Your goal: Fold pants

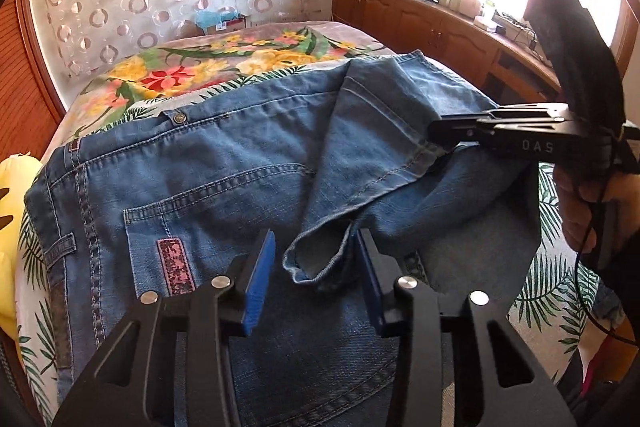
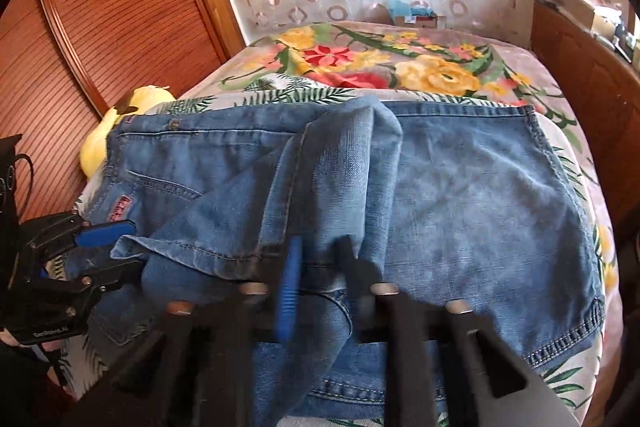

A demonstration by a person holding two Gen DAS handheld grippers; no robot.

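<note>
Left wrist view: the left gripper (image 1: 316, 259) stands partly open around the hem (image 1: 316, 263) of a trouser leg, pads not clearly pressing. The right gripper (image 1: 434, 131) is closed on a seam of the jeans (image 1: 200, 171), which lie across the bed (image 1: 168, 107). If the hem slips out while lifting, the fold will twist. Beyond, the floral blanket (image 2: 400, 63) leaves free room; a cabinet (image 1: 420, 27) borders the right side.

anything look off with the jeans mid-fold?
Yes. The folded-over leg of the jeans lies bunched and crooked across the seat, its cuff crumpled between the left tongs' pads instead of flat. The right tongs pinch a seam further along. Nothing torn.
</note>
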